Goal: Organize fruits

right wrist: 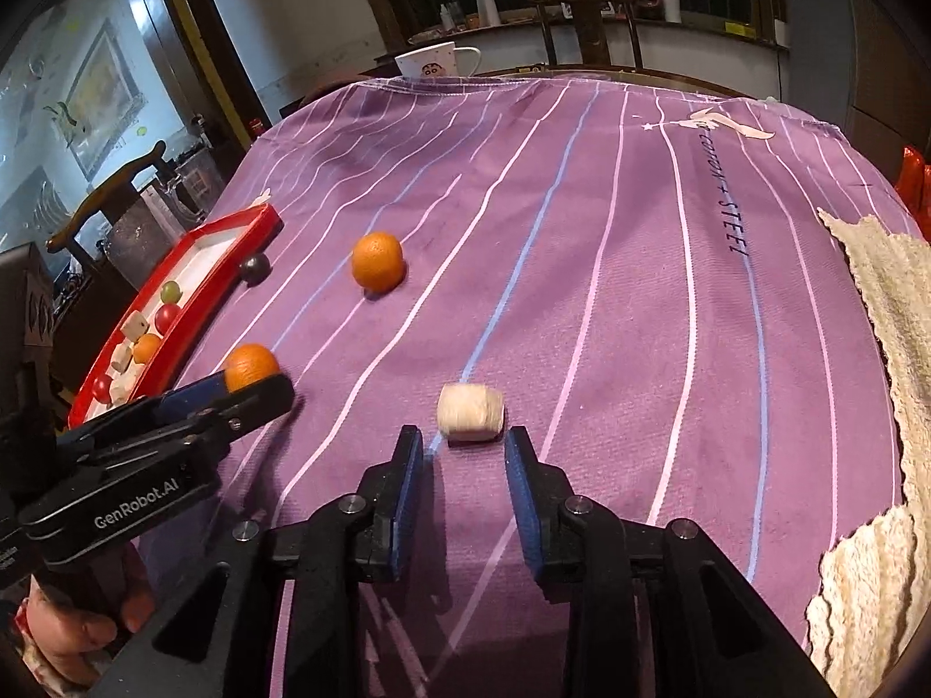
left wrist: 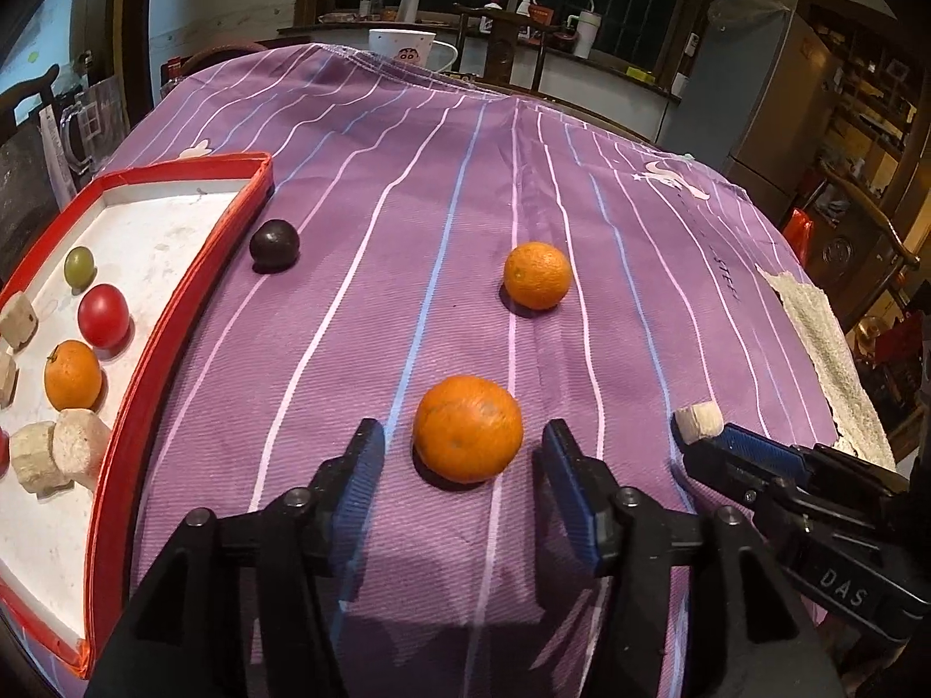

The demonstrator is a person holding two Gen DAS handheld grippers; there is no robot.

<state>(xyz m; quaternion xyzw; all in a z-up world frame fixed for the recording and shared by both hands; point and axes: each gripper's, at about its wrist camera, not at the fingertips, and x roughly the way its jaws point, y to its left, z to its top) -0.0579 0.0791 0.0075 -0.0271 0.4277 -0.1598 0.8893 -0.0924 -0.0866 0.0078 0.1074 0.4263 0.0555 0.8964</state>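
Purple cloth (left wrist: 454, 186): spread over the desk, striped.
Left claw (left wrist: 462, 459): held open, nothing gripped; near orange (left wrist: 468, 427) is flanked by its pads, untouched.
Right claw (right wrist: 462, 453): held slightly open, nothing gripped; pale chunk (right wrist: 470, 412) lies just beyond its tips.
Far orange (left wrist: 537, 274): left on the cloth.
Dark fruit (left wrist: 274, 244): set beside the red tray (left wrist: 192, 267).

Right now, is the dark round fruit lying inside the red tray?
No, the dark fruit lies on the purple cloth, just outside the corner of the red tray.
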